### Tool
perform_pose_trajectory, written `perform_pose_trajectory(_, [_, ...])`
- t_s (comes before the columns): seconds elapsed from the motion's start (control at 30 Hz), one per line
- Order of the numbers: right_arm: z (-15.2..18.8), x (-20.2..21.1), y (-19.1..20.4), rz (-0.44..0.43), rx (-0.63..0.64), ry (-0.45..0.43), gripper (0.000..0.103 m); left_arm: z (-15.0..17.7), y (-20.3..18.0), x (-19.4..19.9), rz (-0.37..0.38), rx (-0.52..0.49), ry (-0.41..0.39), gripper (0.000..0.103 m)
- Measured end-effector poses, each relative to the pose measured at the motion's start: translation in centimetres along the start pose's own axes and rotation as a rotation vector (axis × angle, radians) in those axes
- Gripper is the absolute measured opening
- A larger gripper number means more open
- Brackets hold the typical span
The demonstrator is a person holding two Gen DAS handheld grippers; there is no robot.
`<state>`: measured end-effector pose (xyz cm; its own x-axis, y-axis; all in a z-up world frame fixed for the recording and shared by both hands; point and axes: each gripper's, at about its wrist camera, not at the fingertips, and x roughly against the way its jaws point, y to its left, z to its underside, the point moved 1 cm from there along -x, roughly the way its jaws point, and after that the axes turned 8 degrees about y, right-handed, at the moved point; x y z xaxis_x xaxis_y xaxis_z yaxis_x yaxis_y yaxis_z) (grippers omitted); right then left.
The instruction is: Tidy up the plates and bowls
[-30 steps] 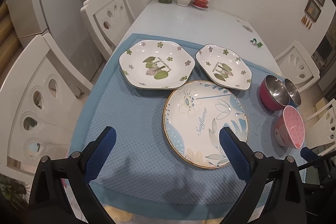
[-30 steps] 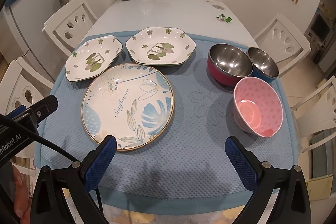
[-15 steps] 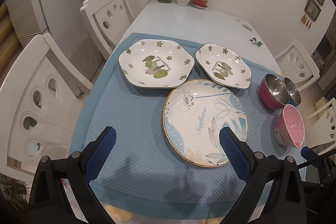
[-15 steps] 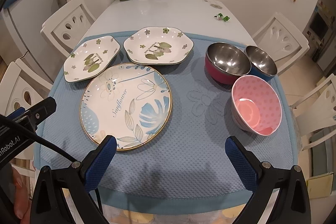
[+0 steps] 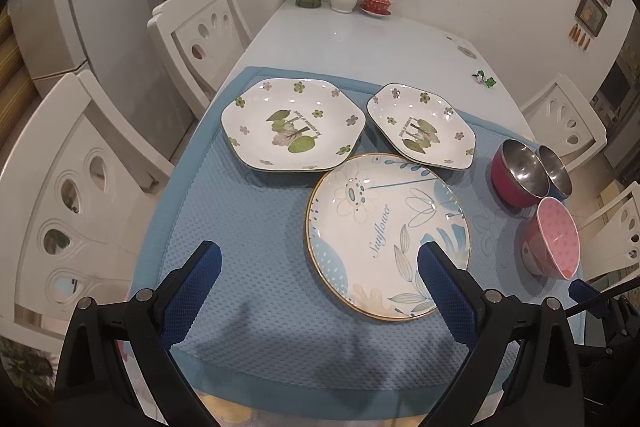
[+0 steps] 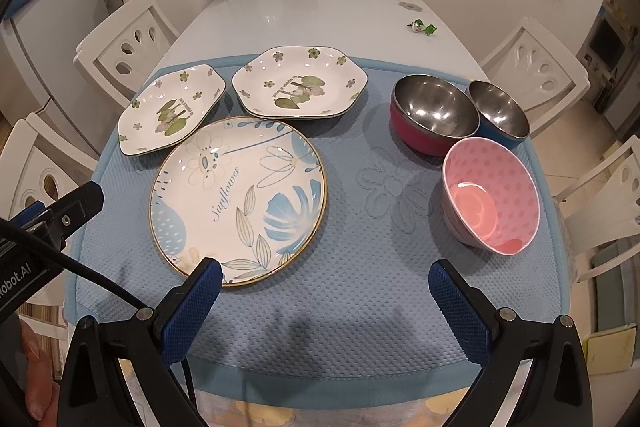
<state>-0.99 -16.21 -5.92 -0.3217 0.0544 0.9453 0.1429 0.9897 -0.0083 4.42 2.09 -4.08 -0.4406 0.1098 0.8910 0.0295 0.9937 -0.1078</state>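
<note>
Claws [image 5: 318, 281] [image 6: 325, 301] wide apart, empty, above mat [image 6: 352, 299]

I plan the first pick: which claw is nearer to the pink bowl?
Right. The right claw hangs open just before the pink bowl. The left claw hangs open over the round plate, further from it.

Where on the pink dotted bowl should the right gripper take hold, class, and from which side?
Grip the pink bowl by its rim, probably the near edge: one finger inside, one outside. It stands upright and open, the steel bowls crowd its far side, and the open right gripper is already nearest.
</note>
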Motion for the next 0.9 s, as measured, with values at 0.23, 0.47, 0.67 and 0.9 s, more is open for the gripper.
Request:
perform_pose_trajectory(0.23, [-0.1, 0.5, 0.3, 0.017, 0.008, -0.026, 0.102, -0.1, 0.1, -0.2, 0.001, 0.008, 0.004, 0.099])
perform_pose_trajectory(0.47, [-0.3, 0.6, -0.2, 0.024, -0.012, -0.031, 0.103, -0.1, 0.2, -0.2, 0.006, 0.01, 0.005, 0.099])
perform_pose_trajectory(0.67, [-0.3, 0.9, -0.2, 0.042, -0.014, -0.047, 0.103, 0.0, -0.2, -0.2, 0.01, -0.003, 0.003, 0.099])
perform_pose_trajectory(0.9, [-0.3, 0.9, -0.4, 0.042, -0.024, -0.038, 0.102, 0.1, -0.8, 0.0, 0.02, -0.033, -0.004, 0.099])
